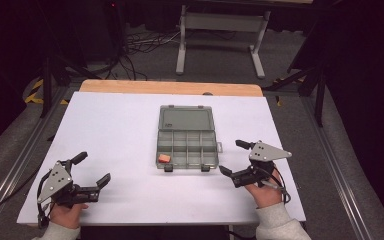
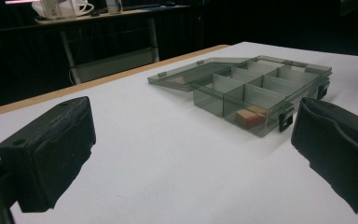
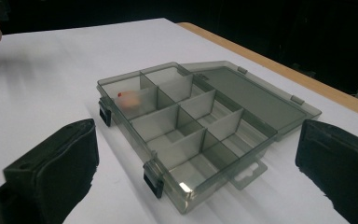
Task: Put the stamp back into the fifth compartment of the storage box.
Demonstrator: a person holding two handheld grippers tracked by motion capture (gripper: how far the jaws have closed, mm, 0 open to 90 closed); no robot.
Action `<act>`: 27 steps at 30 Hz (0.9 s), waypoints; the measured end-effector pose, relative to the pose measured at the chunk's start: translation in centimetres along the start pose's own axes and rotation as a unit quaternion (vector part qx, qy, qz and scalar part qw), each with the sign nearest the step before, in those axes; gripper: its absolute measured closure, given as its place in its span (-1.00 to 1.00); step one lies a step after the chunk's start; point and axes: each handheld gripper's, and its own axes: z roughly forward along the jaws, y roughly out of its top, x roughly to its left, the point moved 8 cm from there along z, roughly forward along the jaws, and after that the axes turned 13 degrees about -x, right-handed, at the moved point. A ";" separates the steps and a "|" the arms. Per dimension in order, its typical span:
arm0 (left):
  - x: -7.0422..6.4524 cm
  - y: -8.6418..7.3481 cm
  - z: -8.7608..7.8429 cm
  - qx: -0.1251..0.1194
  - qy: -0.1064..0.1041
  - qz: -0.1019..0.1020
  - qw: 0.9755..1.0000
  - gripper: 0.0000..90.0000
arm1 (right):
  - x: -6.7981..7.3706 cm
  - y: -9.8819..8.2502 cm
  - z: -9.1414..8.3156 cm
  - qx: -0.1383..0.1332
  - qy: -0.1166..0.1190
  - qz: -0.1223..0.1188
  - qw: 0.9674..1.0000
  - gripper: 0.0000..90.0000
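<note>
Your hands sat nearest, at the near edge of the counter (image 1: 110,130), each holding a tool with its jaws spread wide and nothing between them. Your left tool (image 1: 91,168) hovered by the near left corner, well apart from the box; your right tool (image 1: 234,158) was by the near right side, just beside the box's front corner.

That organizer box (image 1: 186,148) lay in the middle of the counter, its lid (image 1: 186,120) folded flat toward the far edge. It looked like thin, stiff, clear plastic, so it was probably light and likely to slide on the smooth white surface if pushed from one side. One small orange block (image 1: 164,158) lay in the front compartment on your left; it seemed light, firm and easy to pinch across its sides.

For the lid, the far rim would have been the place to take hold, with the other tool steadying the base near the two black latches (image 3: 153,181). The dividers crowded the block closely. Nothing else lay on the counter to block you.
</note>
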 end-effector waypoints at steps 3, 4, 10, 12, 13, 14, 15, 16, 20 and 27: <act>0.0 0.0 0.0 0.001 0.000 0.000 1.000 -0.99 | -0.1 -0.8 -0.4 0.001 -0.006 0.006 1.000 -1.00; 0.0 0.0 0.0 0.001 0.000 0.000 1.000 -0.99 | -0.1 -1.1 -0.5 0.001 -0.007 0.006 1.000 -1.00; 0.0 -0.1 0.0 0.001 0.000 -0.001 1.000 -0.99 | -0.1 -2.6 -1.0 0.000 -0.011 0.019 1.000 -1.00; 0.0 -0.1 0.0 0.002 0.001 0.000 1.000 -0.99 | 0.0 -3.1 -1.1 -0.003 -0.011 0.020 1.000 -1.00; 0.0 -0.1 0.0 0.002 0.000 0.000 1.000 -0.99 | 0.1 -3.3 -1.2 -0.003 -0.011 0.021 1.000 -1.00; 0.0 -0.1 0.0 0.003 0.001 0.000 1.000 -0.99 | 0.1 -3.5 -1.2 -0.002 -0.010 0.021 1.000 -1.00; 0.0 -0.1 0.0 0.003 0.001 0.000 1.000 -0.99 | 0.1 -3.6 -1.3 -0.006 -0.010 0.020 1.000 -1.00; 0.0 -0.1 0.0 0.002 0.001 0.000 1.000 -0.99 | 0.2 -3.8 -1.3 -0.006 -0.011 0.020 1.000 -1.00; 0.1 -0.2 0.0 0.002 -0.001 -0.001 1.000 -0.99 | 0.4 -4.6 -1.4 -0.008 -0.011 0.024 1.000 -1.00; 0.1 -0.3 0.1 0.003 -0.002 -0.003 1.000 -0.99 | 0.8 -5.4 -1.6 -0.006 -0.019 0.028 0.999 -1.00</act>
